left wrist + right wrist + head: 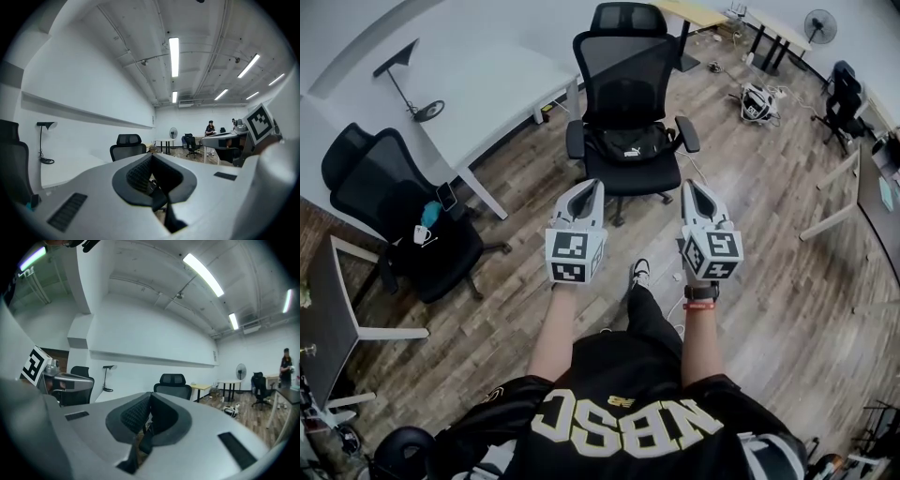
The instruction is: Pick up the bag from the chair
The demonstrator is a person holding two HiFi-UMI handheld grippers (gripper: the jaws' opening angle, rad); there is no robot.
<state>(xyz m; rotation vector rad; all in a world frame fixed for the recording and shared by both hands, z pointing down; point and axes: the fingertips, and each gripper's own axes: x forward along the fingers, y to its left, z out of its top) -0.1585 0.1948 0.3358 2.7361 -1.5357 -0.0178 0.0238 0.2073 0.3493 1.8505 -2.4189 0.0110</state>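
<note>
Black fabric identifies the bag (628,143), which lies on the seat of the black mesh chair (623,75), between the two armrests and close against the backrest. That chair stands just off the right-hand corner of the white desk (497,94), with its seat front turned toward me. I hold the left gripper (590,187) and the right gripper (697,187) side by side and level, both aimed at the seat and well short of it, with bare wooden floor (769,234) between their tips and the chair base. In the left gripper view the two jaws meet at their tips with nothing between them. The right gripper view shows the same condition: jaws together, empty. I judge this to be the approach stage, because neither gripper touches the bag and the pick-up is not yet begun. The paired, level carriage suits a wide, soft load, since one gripper can address each end of the bag. Both sets of jaws would need to be parted before reaching the seat. The armrests restrict access from the sides, so an approach over the front edge of the seat looks the more practical. A second chair (394,178) by the desk's near corner, carrying small items, is not part of the task.
</note>
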